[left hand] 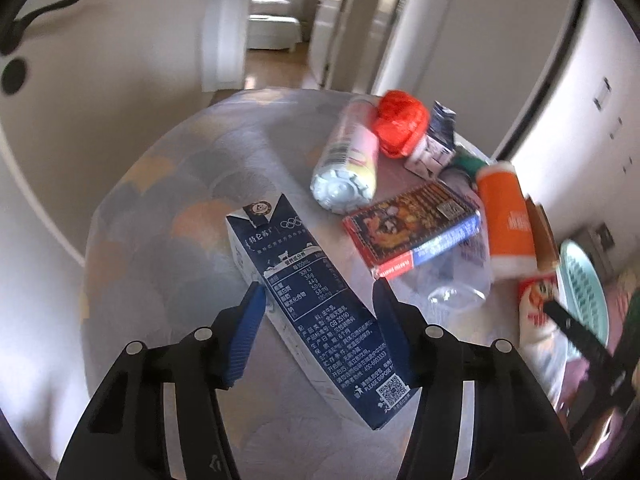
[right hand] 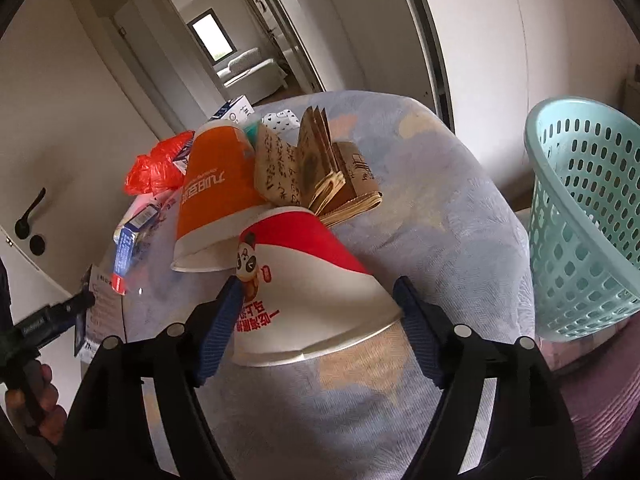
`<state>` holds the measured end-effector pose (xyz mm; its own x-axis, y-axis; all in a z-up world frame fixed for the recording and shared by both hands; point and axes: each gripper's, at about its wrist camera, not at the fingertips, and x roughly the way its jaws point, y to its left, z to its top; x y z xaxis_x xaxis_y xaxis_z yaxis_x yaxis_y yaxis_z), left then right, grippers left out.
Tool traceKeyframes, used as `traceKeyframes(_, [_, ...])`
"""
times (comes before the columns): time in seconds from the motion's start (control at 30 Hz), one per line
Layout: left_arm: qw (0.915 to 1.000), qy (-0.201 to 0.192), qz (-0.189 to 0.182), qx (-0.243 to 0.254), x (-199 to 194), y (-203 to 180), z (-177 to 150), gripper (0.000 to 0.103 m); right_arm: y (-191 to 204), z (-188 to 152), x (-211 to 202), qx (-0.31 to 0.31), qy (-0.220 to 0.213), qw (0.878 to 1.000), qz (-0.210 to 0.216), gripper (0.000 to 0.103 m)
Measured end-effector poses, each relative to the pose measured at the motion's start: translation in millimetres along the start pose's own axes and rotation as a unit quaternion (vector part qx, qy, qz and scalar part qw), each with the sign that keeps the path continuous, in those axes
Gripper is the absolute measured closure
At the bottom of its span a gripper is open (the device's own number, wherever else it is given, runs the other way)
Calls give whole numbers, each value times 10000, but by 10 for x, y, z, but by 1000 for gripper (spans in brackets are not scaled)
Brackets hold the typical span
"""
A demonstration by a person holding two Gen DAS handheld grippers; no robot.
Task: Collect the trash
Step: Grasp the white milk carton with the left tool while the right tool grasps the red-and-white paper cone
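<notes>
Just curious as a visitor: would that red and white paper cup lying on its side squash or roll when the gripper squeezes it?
The red and white paper cup looks thin-walled and open-mouthed, so it probably dents. Lying sideways, it may roll in a curve. Likely very light.

Inspector A: Left wrist view looks steeply down, close over the round table (left hand: 168, 184), facing a far hallway.

Inspector B: Right wrist view likewise, close above the same table (right hand: 460, 200). Both share the orange cup (left hand: 506, 220) (right hand: 218, 196) and red bag (left hand: 400, 122) (right hand: 154, 170).
</notes>
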<state>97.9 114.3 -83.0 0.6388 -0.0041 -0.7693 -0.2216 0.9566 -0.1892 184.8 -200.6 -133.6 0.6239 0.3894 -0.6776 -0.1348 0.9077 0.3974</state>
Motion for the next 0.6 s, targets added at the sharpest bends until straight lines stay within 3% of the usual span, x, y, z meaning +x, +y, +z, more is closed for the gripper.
traceKeyframes(0.07, [10000,-13,-17,87,-32,3,-14,49,45,13,18,-55,60,10000,26,32])
traceKeyframes(0.17, [9997,-47,25,220,-43,-47,-63,47,130,7,-42,-157,6,9998,120,49])
traceKeyframes(0.27, [9995,-44,82,294,-35,-91,-84,44,255,-7,-98,-347,-61,9994,64,50])
traceKeyframes(0.37, [9994,-38,178,308,-32,-143,-101,31,404,-45,-115,-562,-40,9984,72,50])
traceKeyframes(0.6, [9980,-38,364,516,32,-214,-138,33,598,-143,-173,-772,118,9960,434,50])
